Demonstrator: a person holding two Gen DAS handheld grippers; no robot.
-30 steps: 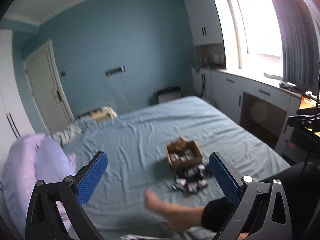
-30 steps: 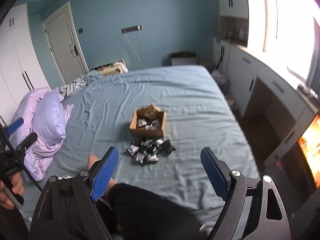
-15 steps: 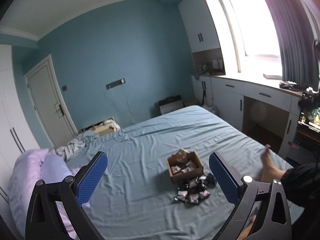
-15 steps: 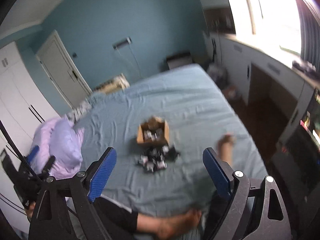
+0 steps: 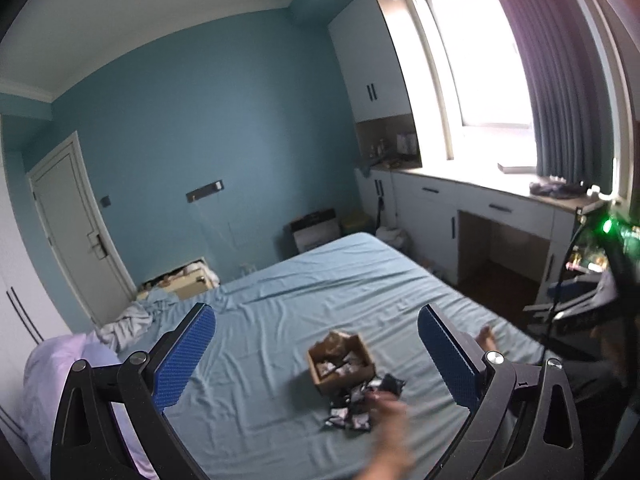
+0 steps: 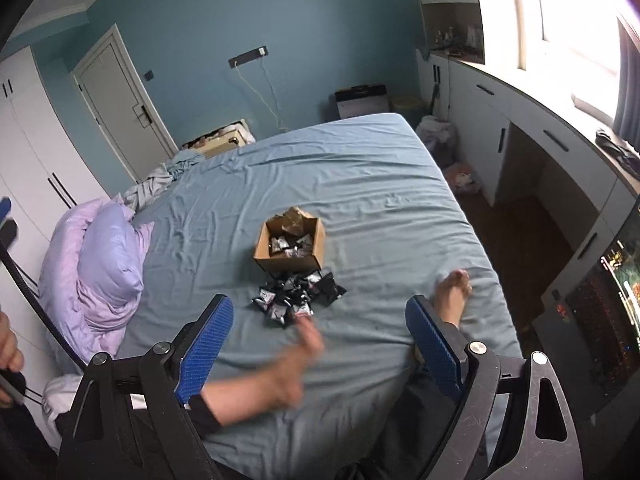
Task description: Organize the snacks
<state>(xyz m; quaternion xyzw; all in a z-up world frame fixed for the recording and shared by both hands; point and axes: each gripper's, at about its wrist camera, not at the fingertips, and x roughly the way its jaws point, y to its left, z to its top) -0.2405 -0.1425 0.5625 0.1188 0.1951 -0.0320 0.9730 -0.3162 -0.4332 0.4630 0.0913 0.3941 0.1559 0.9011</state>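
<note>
So the snack packets [image 6: 298,296] are sitting in a loose heap on the bed sheet [image 6: 360,176], right up against the near wall of the cardboard box [image 6: 290,246], which already has a few packets inside. They look like small dark crinkly foil pouches, kind of pillow shaped with pale labels, piled every which way, so the heap has no real long axis, just a blob a bit wider than it is deep. The box is plain brown card, squarish, flaps open at the top.

From the right gripper [image 6: 316,346] the heap lies straight ahead and below, roughly centred between the two blue ribbed pads, with a blurred bare foot [image 6: 294,372] in between. From the left gripper [image 5: 316,360] it's ahead and a little to the right, and that one seems to be held higher and further back. My guess is the right one is closer, so it'd be the natural one to go down for the first pouch.

Both grippers are spread wide with nothing in them. The sheet is soft wrinkly blue cotton, so pouches will probably sink a bit when pinched
</note>
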